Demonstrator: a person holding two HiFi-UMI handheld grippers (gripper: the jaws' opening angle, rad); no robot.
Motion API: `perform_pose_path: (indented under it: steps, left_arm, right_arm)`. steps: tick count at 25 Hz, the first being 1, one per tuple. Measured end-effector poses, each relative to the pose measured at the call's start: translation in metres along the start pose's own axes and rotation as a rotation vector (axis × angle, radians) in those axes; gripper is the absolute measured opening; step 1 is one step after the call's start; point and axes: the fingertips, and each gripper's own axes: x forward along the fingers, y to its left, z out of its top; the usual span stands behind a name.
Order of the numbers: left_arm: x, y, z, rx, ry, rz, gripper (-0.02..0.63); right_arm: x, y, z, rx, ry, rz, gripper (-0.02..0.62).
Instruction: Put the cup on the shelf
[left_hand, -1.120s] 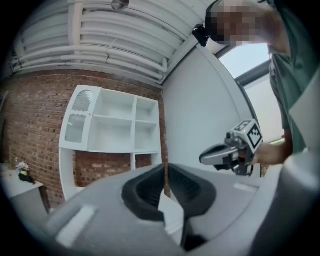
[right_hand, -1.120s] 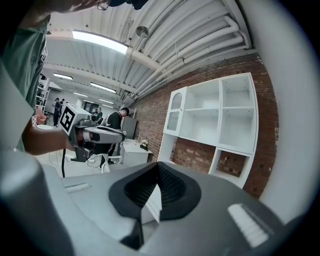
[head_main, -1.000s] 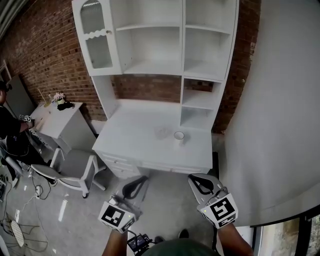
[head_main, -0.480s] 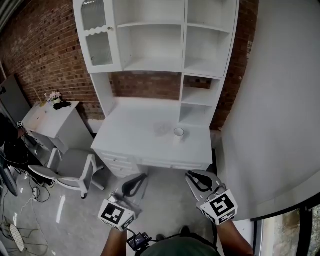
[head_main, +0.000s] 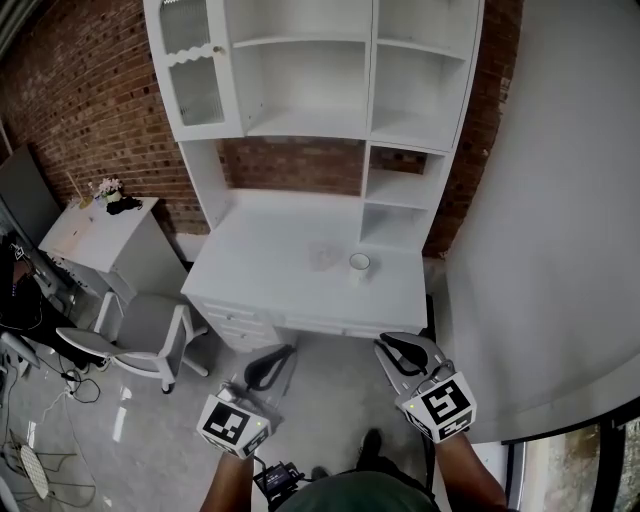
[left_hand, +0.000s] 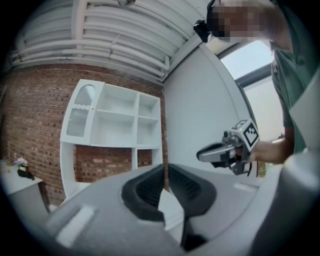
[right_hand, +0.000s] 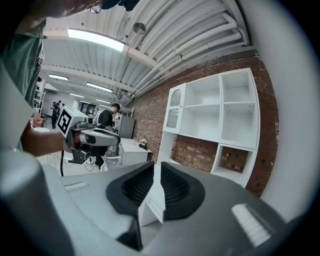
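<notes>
A small white cup (head_main: 359, 264) stands on the white desk (head_main: 270, 285), to the right of the middle and in front of the hutch's lower right compartments. The white shelf unit (head_main: 300, 125) rises above the desk, its open compartments empty; it also shows as the shelf unit (left_hand: 115, 125) and the shelf unit (right_hand: 220, 115). Both grippers hang level in front of the desk, well short of the cup. My left gripper (head_main: 285, 353) (left_hand: 167, 176) is shut and empty. My right gripper (head_main: 387, 345) (right_hand: 154, 172) has just been opening to a narrow slit, with nothing between the pads.
A faint clear glass item (head_main: 322, 258) sits left of the cup. A grey chair (head_main: 150, 335) and a low white cabinet (head_main: 100, 225) stand to the left against the brick wall. A white wall (head_main: 550, 200) closes the right side. A person (right_hand: 106, 119) stands far off.
Both grippers hold nearly the same place in front of the desk. The person at the head view's left edge has mostly slipped out of view.
</notes>
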Motion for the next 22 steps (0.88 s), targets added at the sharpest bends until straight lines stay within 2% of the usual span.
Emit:
perform_pose_path:
  steps: [22]
  left_arm:
    - [0.121,0.027,-0.009,0.012,0.038,0.157,0.024]
  right_arm:
    - [0.052,-0.125,-0.027,0.004,-0.029,0.157,0.052]
